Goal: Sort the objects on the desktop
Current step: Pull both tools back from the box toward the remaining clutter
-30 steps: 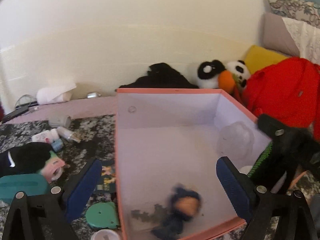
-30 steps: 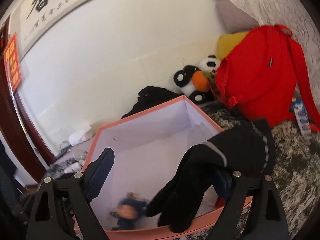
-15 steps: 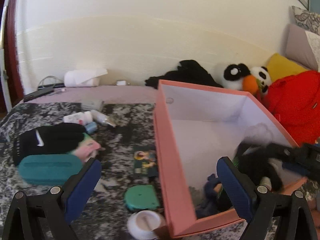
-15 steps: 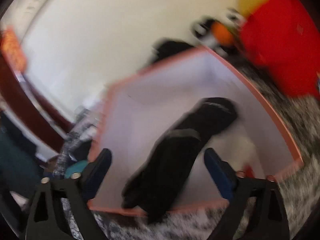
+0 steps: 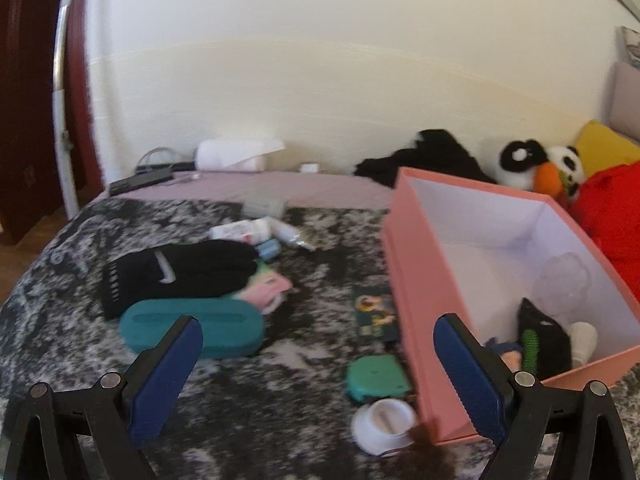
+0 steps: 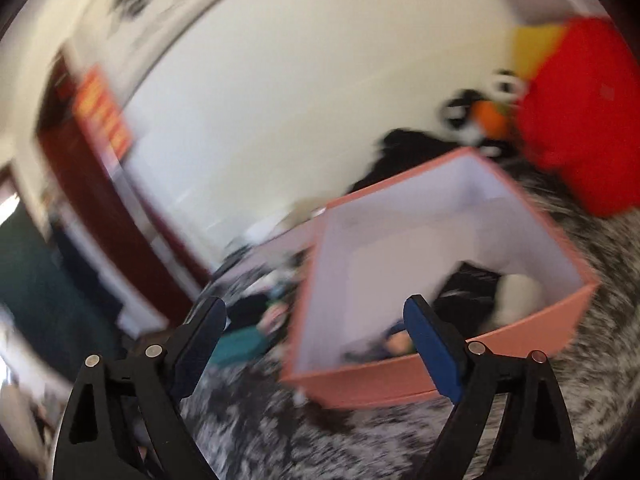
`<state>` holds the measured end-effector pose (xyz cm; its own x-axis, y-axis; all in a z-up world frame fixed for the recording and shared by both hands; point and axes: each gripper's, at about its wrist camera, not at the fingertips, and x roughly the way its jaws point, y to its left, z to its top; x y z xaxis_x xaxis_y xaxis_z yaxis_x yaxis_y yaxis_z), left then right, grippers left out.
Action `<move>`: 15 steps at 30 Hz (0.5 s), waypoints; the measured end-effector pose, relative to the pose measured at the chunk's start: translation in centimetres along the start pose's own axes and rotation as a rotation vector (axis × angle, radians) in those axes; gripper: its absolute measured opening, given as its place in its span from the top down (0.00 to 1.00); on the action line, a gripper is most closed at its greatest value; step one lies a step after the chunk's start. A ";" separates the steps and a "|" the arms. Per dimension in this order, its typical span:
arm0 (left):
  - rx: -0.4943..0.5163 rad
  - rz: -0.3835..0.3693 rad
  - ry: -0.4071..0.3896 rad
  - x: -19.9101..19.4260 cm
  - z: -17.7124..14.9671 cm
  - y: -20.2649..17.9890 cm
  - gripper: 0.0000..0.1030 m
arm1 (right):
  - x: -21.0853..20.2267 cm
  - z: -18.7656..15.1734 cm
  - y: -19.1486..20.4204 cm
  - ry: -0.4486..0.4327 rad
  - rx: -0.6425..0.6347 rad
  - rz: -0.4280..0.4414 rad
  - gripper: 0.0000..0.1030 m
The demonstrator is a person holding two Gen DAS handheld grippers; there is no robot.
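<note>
Black sock bears white swoosh; other labels unreadable.

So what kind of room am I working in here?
Most likely a bedroom, with the sorting done on a bed: a mottled grey blanket serves as the work surface, a panda plush and yellow pillow sit against the wall, and the pink box rests on the bedding.

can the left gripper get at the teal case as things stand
Probably yes. The left gripper is open and empty, and the teal case lies in the open on the blanket just ahead of its left finger. Only the black sock borders the case's far side; nothing covers its top.
</note>
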<state>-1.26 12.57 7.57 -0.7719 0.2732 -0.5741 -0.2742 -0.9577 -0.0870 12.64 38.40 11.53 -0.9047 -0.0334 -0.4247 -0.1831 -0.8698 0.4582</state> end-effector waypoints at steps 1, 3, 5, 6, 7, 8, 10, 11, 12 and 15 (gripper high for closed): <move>-0.007 0.011 0.001 -0.1 -0.1 0.6 0.06 | 0.2 -0.6 1.3 -0.007 -0.036 0.002 0.10; -0.023 0.032 0.000 -0.5 -0.1 1.9 0.06 | 0.7 -1.8 3.8 -0.022 -0.107 0.005 0.10; -0.042 0.053 -0.007 -1.0 -0.1 3.2 0.06 | 1.2 -3.0 6.3 -0.037 -0.179 0.008 0.10; -0.051 0.064 -0.012 -1.3 0.0 3.8 0.06 | 1.4 -3.6 7.5 -0.044 -0.215 0.009 0.10; -0.059 0.075 -0.017 -1.6 0.0 4.5 0.06 | 1.7 -4.2 8.8 -0.052 -0.251 0.011 0.10; -0.075 0.091 -0.023 -2.1 0.0 5.4 0.06 | 1.9 -4.8 10.1 -0.059 -0.286 0.012 0.10; -0.108 0.119 -0.033 -2.8 0.1 7.0 0.06 | 2.4 -6.1 12.6 -0.074 -0.358 0.016 0.09; -0.126 0.129 -0.038 -3.3 0.0 7.8 0.06 | 2.6 -6.7 13.8 -0.082 -0.394 0.017 0.09; -0.142 0.146 -0.041 -3.7 -0.1 8.7 0.06 | 2.9 -7.2 15.0 -0.090 -0.425 0.018 0.09; -0.152 0.207 -0.045 -4.9 -0.7 10.5 0.05 | 3.3 -8.2 17.0 -0.132 -0.416 -0.002 0.09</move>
<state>0.01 1.09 8.85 -0.8283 0.0702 -0.5559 -0.0210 -0.9953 -0.0945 9.73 19.44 11.55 -0.9510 0.0081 -0.3091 -0.0385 -0.9950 0.0923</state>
